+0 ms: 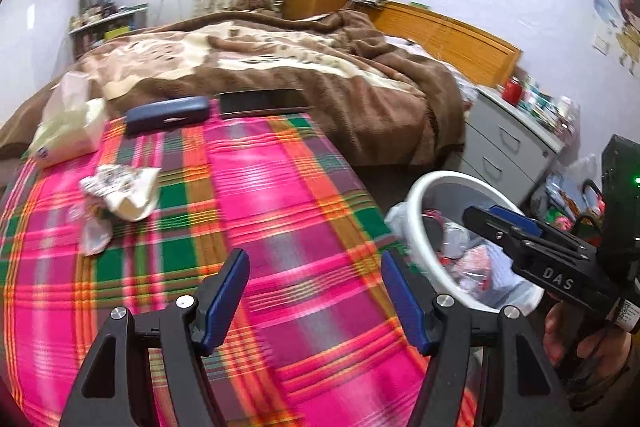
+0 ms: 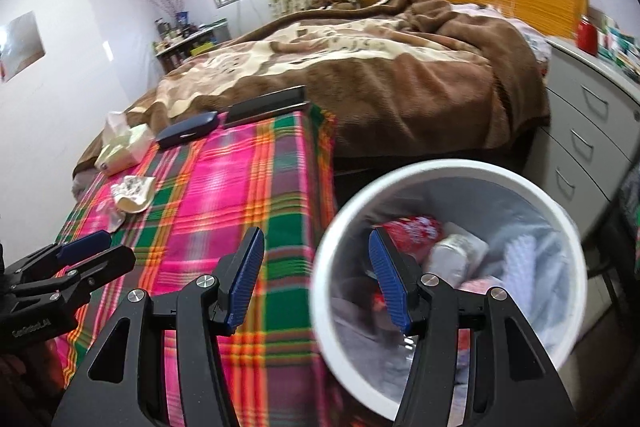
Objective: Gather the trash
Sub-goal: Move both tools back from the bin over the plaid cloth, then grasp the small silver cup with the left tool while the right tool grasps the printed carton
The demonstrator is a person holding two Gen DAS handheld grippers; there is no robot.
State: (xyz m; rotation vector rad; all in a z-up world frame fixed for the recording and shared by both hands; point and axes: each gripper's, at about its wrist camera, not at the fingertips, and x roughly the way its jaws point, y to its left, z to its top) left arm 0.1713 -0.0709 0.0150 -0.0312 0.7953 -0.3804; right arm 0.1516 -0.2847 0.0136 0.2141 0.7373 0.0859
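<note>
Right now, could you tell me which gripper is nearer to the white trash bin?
Right. The right gripper hangs open at the white trash bin, one finger over its rim. The left gripper is open over the plaid cloth, beside the bin.

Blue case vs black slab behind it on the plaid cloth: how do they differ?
The blue case is rounded and matte navy; the black slab is flat, sharp-edged and glossy. The case lies nearer the tissue pack; the slab lies nearer the brown blanket at the cloth's far corner. The slab looks longer. Both are long, dark and lie flat at the far edge of the plaid cloth.
</note>
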